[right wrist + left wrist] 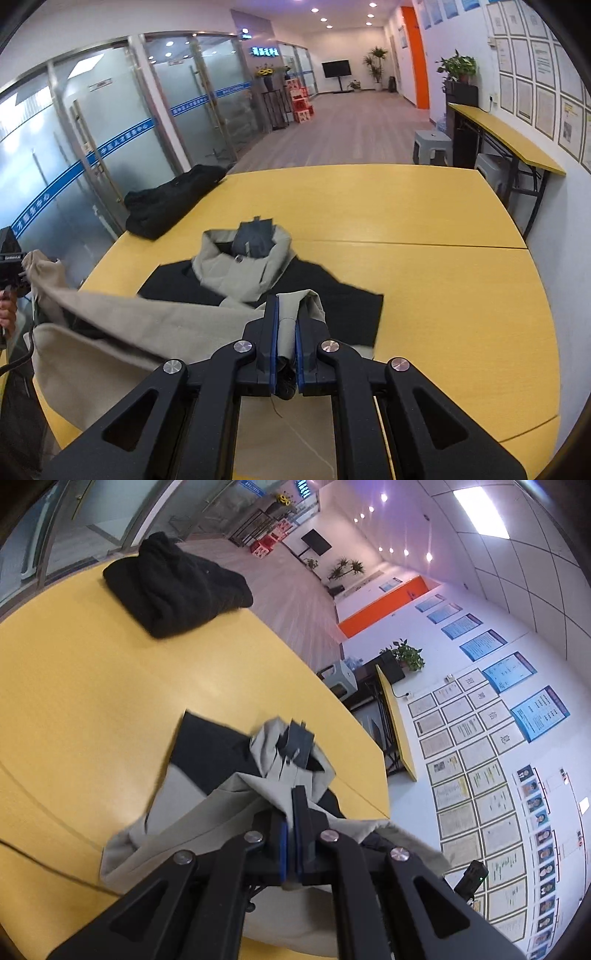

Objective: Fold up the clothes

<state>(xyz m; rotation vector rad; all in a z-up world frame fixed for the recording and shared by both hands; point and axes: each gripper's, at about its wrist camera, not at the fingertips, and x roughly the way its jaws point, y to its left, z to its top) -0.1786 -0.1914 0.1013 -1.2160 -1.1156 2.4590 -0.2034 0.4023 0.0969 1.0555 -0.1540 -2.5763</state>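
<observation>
Your 2 hand-held grippers, left [293,805] and right [286,317], each clamp the near beige edge of the jacket [243,273]. Its body lies ahead on the counter [424,206], hood end farthest; judge the fold direction as forward.

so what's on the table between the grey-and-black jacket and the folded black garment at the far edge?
Nothing: bare yellow table separates the jacket from the folded black garment. Both wrist views show that gap.

Grey-and-black jacket [236,273], plain black bundle [173,203], yellow table [424,229].
</observation>
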